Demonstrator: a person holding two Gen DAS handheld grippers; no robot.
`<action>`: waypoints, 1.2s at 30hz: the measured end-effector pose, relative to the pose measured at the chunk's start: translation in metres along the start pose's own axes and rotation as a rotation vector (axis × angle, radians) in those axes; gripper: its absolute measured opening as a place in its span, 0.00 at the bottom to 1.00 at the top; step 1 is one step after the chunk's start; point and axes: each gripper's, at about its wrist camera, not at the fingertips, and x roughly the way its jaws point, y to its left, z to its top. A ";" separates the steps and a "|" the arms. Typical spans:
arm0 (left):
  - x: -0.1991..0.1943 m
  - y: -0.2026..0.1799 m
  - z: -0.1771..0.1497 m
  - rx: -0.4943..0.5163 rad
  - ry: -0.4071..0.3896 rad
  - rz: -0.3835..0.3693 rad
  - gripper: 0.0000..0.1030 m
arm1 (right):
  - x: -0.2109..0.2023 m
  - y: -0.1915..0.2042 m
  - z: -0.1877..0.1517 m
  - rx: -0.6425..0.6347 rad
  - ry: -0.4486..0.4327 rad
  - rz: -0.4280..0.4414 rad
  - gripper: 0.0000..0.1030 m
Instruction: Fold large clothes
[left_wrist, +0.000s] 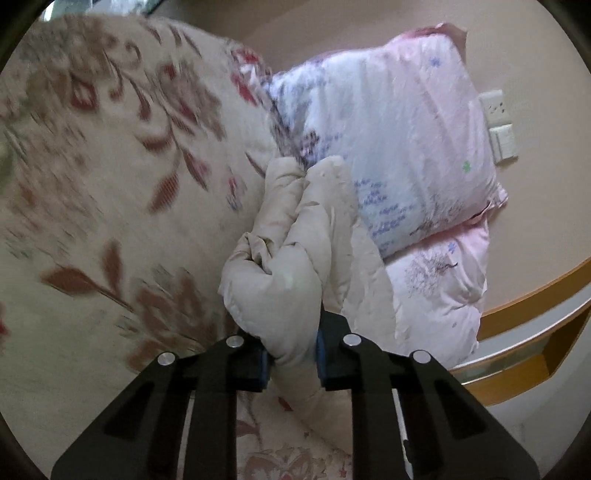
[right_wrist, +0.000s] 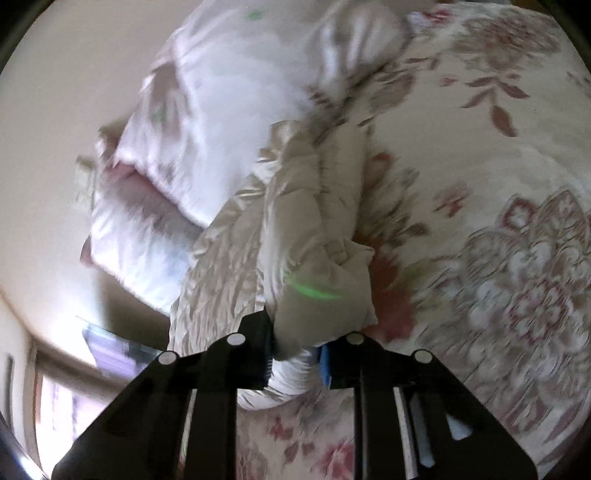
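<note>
My left gripper (left_wrist: 291, 363) and right gripper (right_wrist: 295, 360) each clench the puffy jacket (left_wrist: 284, 251), lifting it off the bedspread (left_wrist: 110, 177) for folding.

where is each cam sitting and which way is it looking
Left wrist: on the left gripper, looking along its fingers and slightly down at a beige padded garment pinched between them, floral bedspread and pink pillows beyond.
Right wrist: on the right gripper, angled down at the beige padded garment it grips, pink pillows to its left.
Shared: garment, bedspread, pillows; each shows only its own gripper.
</note>
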 end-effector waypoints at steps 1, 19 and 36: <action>-0.010 0.003 0.002 0.008 -0.017 0.006 0.17 | 0.001 0.004 -0.004 -0.019 0.012 0.004 0.19; -0.076 0.045 0.006 0.017 -0.053 0.065 0.20 | -0.011 0.038 -0.076 -0.312 0.228 -0.141 0.48; -0.071 0.041 0.000 0.138 -0.082 0.128 0.64 | 0.024 0.164 -0.090 -0.732 -0.058 -0.391 0.68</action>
